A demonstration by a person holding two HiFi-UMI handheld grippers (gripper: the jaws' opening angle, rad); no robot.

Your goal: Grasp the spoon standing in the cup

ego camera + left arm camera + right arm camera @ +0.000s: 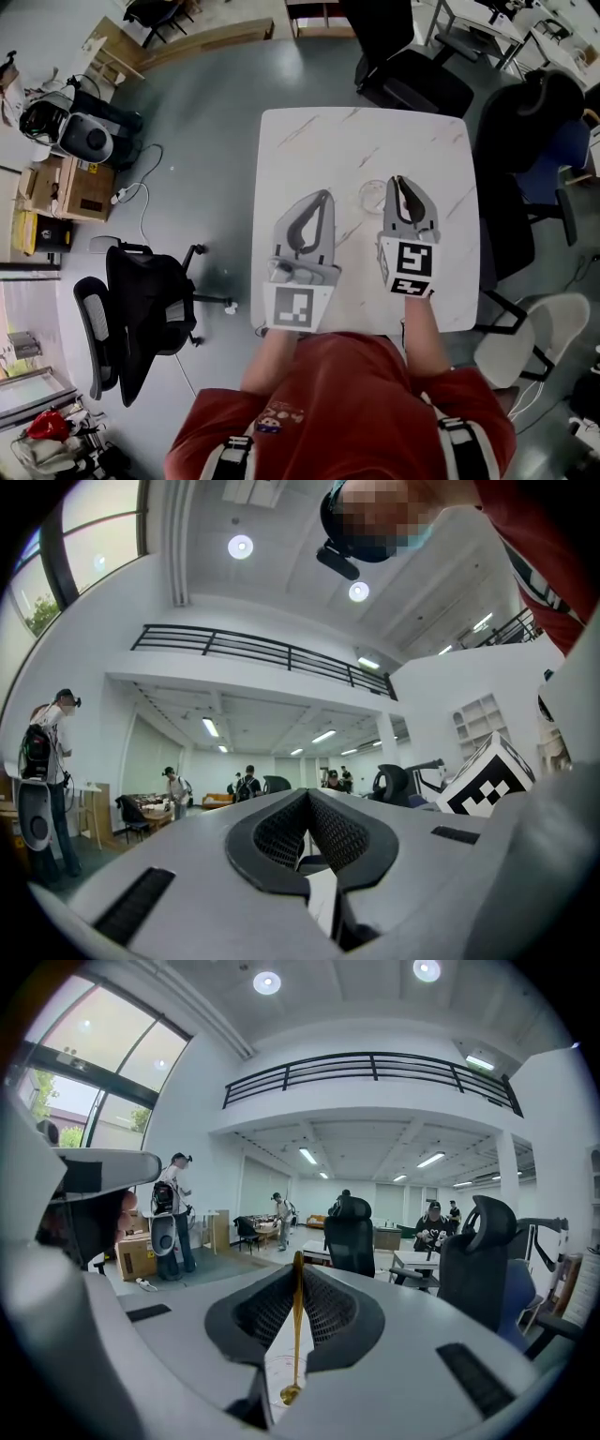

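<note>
Both fingers (339, 1312) of the right gripper (298, 1267) clamp the spoon (296, 1335) between them.

The spoon (298, 1307) is seen as glossy golden metal. The table (319, 150) is finished smooth and white, with marble-like veining.
</note>
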